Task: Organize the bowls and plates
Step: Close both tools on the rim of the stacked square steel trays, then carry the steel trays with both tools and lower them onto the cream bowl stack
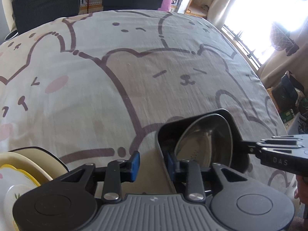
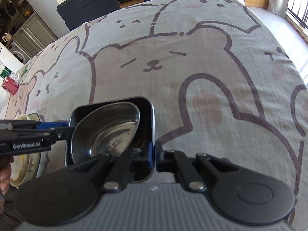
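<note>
A black square dish [image 1: 235,124] sits near the table's front edge with a steel oval bowl [image 1: 206,140] leaning inside it. My left gripper [image 1: 153,164] is open, its right finger inside the dish's left wall and its left finger outside. My right gripper [image 2: 153,155] is shut on the dish's right rim [image 2: 153,119]; in the left wrist view it reaches in from the right [image 1: 248,147]. The steel bowl [image 2: 107,132] shows tilted in the right wrist view. Cream plates with a yellow one [image 1: 28,169] are stacked at the left.
The table carries a bear-print cloth [image 1: 134,73]. Dark chairs [image 1: 46,5] stand at its far edge. A bright window [image 1: 269,9] and clutter lie to the right. A red basket [image 2: 10,85] sits at the far left of the table.
</note>
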